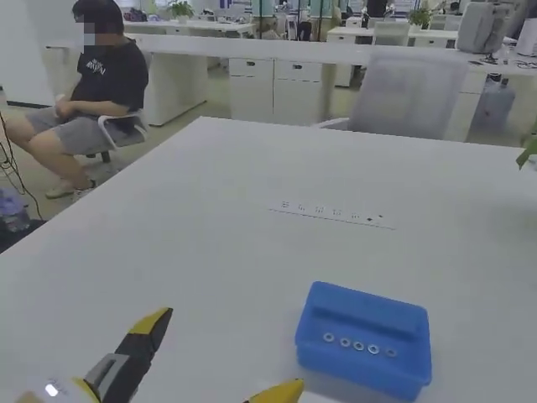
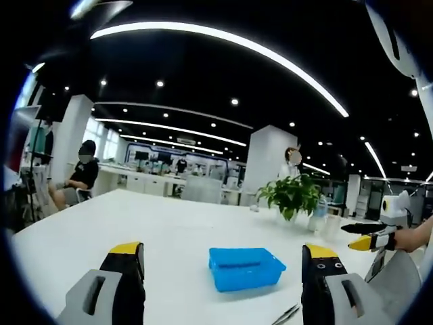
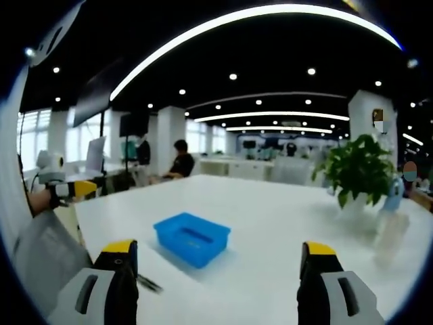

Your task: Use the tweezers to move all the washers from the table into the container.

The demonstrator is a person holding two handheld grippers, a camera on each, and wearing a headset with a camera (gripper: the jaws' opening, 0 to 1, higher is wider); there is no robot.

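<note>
White table (image 2: 169, 233), container (image 2: 245, 269) ahead of fingers (image 2: 126, 277)

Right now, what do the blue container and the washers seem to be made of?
The container is probably plastic with a matte finish: even bright blue colour, rounded moulded edges, only a soft sheen. The washers are likely metal: small pale grey rings with a light glint, though they are too small to be sure.

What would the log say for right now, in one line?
left gripper: open, empty | right gripper: open, empty | tweezers: on table | washers: row in container
</note>
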